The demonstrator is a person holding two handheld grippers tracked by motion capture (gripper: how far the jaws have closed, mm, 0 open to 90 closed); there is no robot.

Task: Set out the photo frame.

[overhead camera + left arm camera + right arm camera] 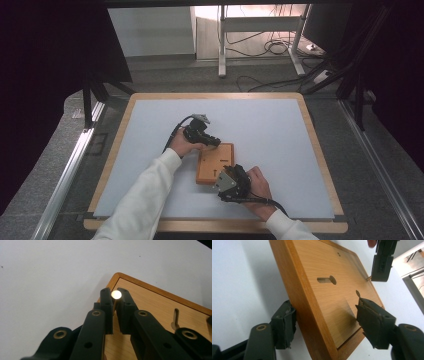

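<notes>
Between the jaws of the left gripper (115, 296) sits a small round-headed metal pin (116, 294), pinched upright with its bright top showing in the left gripper view; the jaws are clenched on it just over the far corner of the wooden board (160, 307). From the high view, that left gripper (212, 141) hovers at about 11 o'clock of the wooden board (216, 160), which lies near the middle of the white table mat (280, 130). The right gripper (231, 176) stands at the board's 5 o'clock corner, and in the right gripper view its jaws straddle the near edge of the wooden board (324, 290), one jaw outside the raised rim and one over the recessed face; they seem to brace or lightly grip it, though full contact on both sides cannot be confirmed. A keyhole slot (327, 279) is cut in the board's face, a second, smaller one lies farther right, and a small round hole (339, 254) sits near the far edge. By the look of it, the work is at an early-to-middle stage: the pin is picked up and carried to the board, the board is steadied, but the pin is not yet seated in any hole. Lowering and pressing it home seems to remain.
</notes>
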